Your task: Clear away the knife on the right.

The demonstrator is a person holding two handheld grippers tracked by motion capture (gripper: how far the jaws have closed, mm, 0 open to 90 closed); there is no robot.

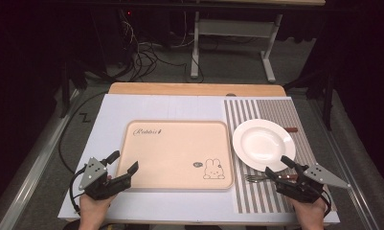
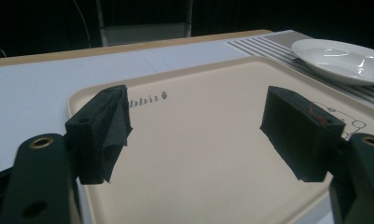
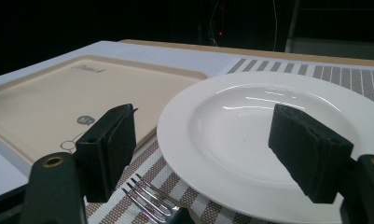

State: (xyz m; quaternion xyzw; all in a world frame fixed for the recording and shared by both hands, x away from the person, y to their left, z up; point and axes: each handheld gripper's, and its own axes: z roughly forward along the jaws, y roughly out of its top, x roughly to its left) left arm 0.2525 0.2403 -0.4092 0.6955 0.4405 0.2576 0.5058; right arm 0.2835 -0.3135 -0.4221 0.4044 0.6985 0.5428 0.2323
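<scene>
A: Right gripper at lower right of the high view, jaws spread wide, gripping nothing, poised over the fork on the striped mat. Approach step, apparently.

B: Left gripper likewise gaping and empty, above the tray at lower left. Next: probably lower and close on the fork handle.

A: Tines clear in the right gripper view, beside the plate; handle half hidden from above.
</scene>
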